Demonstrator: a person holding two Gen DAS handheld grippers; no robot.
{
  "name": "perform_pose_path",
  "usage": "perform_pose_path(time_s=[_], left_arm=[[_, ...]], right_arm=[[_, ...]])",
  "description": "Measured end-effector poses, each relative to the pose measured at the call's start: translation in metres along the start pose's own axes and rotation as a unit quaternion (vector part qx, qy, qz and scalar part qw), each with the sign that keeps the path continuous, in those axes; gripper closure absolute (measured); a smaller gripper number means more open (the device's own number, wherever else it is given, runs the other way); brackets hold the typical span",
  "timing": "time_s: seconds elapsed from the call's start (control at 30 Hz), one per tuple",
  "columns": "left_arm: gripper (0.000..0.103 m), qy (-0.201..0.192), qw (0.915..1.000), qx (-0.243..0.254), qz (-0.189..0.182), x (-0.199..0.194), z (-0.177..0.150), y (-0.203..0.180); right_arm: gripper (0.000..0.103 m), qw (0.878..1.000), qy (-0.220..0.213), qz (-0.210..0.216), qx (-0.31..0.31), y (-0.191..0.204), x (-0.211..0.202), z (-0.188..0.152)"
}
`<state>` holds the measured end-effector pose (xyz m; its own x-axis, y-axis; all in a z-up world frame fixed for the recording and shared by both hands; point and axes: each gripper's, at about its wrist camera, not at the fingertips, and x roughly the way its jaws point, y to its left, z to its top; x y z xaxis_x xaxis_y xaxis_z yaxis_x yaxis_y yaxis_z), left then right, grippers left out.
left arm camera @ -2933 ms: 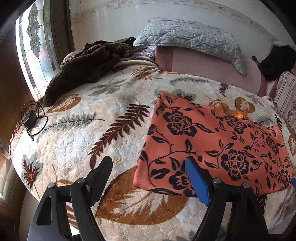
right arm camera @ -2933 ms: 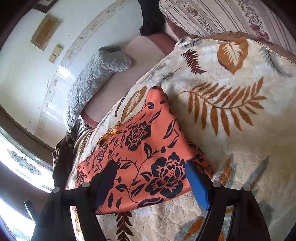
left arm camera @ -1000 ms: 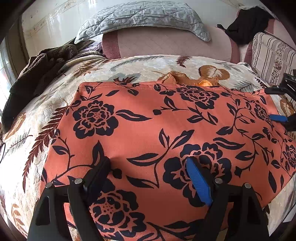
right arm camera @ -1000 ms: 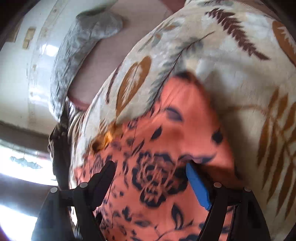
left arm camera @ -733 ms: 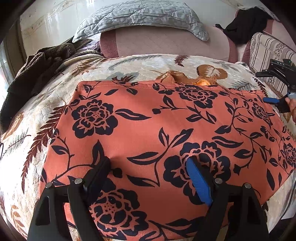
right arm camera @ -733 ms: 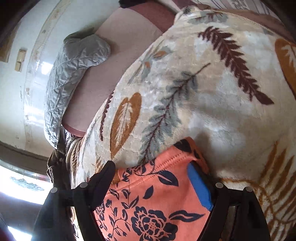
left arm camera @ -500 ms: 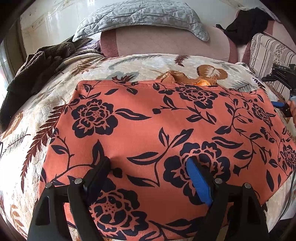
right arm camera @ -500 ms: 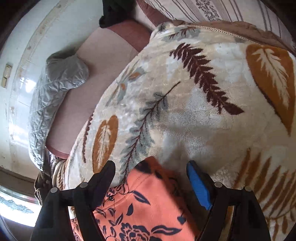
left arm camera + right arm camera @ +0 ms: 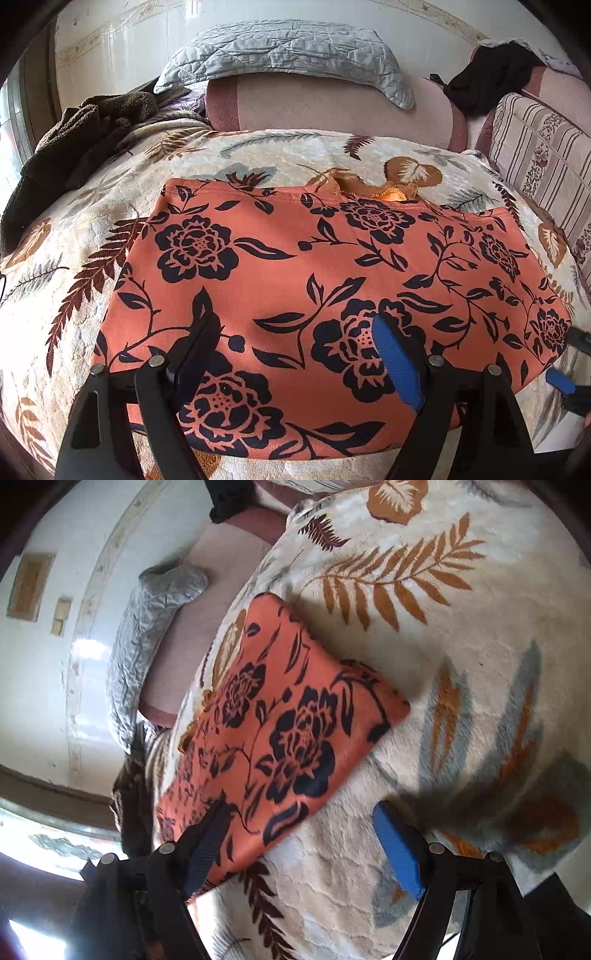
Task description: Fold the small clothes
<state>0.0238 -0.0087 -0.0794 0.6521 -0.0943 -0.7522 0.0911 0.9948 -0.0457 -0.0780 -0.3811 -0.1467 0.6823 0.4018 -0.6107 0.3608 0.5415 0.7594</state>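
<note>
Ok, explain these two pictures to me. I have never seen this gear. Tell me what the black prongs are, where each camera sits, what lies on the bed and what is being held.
There is no robot here. A person holds a two-finger clamp in each hand, and a wide-angle camera on each clamp looks forward along its fingers. One picture comes from the left gripper, the other from the right gripper. The black prongs, one with a blue pad, are those fingers.

On the leaf-patterned blanket lies an orange floral garment, spread flat. Behind it sit a grey quilted pillow, a brown heap of cloth and a black cloth.

Both clamps are open and hold nothing. The left one is over the garment's near edge; the right one is by its right-hand edge.
</note>
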Motion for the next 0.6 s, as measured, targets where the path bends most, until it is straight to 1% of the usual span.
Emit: perform_pose_path(time_s=[0.07, 0.1, 0.13, 0.2, 0.27, 0.3, 0.37, 0.4, 0.43, 0.47, 0.6], left_arm=[[0.019, 0.003, 1.0000, 0.001, 0.006, -0.002, 0.001, -0.004], [0.019, 0.004, 1.0000, 0.002, 0.008, -0.004, 0.002, -0.006], [0.019, 0.005, 0.9999, 0.003, 0.011, -0.006, 0.003, -0.008], [0.019, 0.005, 0.9999, 0.002, 0.014, -0.010, 0.004, -0.010], [0.019, 0.004, 0.9998, 0.005, 0.017, -0.013, 0.007, -0.013], [0.019, 0.001, 0.9998, 0.005, 0.019, -0.015, 0.008, -0.013], [0.019, -0.001, 0.9998, 0.003, 0.019, -0.017, 0.009, -0.014], [0.019, 0.000, 0.9998, 0.003, 0.020, -0.016, 0.009, -0.015], [0.019, 0.003, 0.9998, 0.004, 0.021, -0.015, 0.009, -0.016], [0.019, 0.005, 0.9998, 0.005, 0.021, -0.013, 0.008, -0.017], [0.019, 0.015, 0.9996, 0.005, 0.023, -0.006, 0.006, -0.019]], right_arm=[[0.024, 1.000, -0.013, 0.006, -0.008, 0.007, 0.005, 0.015], [0.034, 1.000, -0.022, -0.002, -0.009, 0.009, 0.007, 0.021], [0.053, 0.999, -0.028, -0.020, -0.003, 0.008, 0.010, 0.026], [0.071, 0.998, -0.028, -0.048, -0.002, 0.005, 0.017, 0.032], [0.071, 0.998, -0.030, -0.051, -0.008, 0.006, 0.019, 0.031], [0.068, 0.998, -0.030, -0.045, -0.015, 0.009, 0.019, 0.029], [0.066, 0.998, -0.036, -0.040, -0.025, 0.012, 0.017, 0.026], [0.050, 0.998, -0.040, -0.041, -0.027, 0.013, 0.017, 0.025], [0.035, 0.999, -0.043, -0.023, -0.025, 0.011, 0.016, 0.024], [0.034, 0.999, -0.047, -0.008, -0.020, 0.009, 0.015, 0.025], [0.034, 0.999, -0.051, -0.010, -0.016, 0.009, 0.013, 0.026]])
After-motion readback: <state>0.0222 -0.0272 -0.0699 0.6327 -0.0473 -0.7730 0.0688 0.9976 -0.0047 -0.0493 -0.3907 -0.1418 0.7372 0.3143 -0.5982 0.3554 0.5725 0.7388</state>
